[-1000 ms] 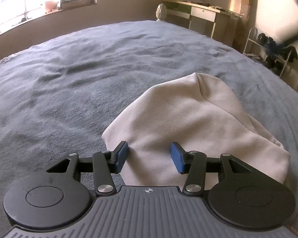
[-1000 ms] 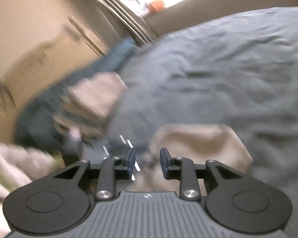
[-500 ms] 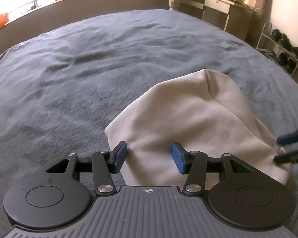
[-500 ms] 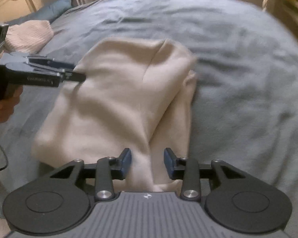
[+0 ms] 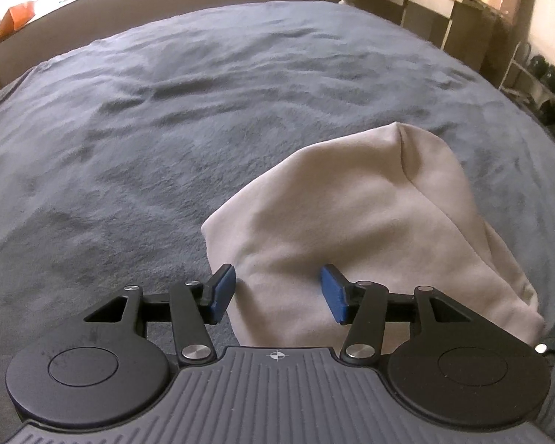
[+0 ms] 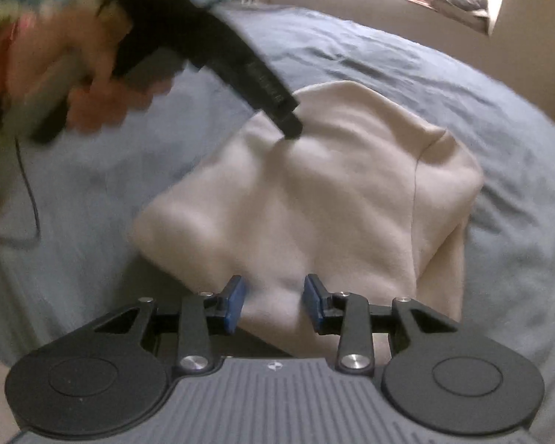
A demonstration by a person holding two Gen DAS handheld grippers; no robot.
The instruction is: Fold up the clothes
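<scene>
The beige garment [image 5: 351,218] lies on the bed [image 5: 166,111] already doubled into a compact bundle, so I judge the fold well along, with a last fold or tidy-up likely left. It sits near the bed's near edge. The left gripper [image 5: 277,292] hangs over its near-left corner, jaws apart, gripping nothing. The right gripper [image 6: 273,303] straddles its near hem, jaws apart, pads not pressing.

Left gripper [image 5: 277,294]: black linkage arms, blue pads, silver screws, ribbed grey body with crosshair mark. Right gripper [image 6: 273,305]: identical. Thin black cable [image 6: 29,199] at frame left.
</scene>
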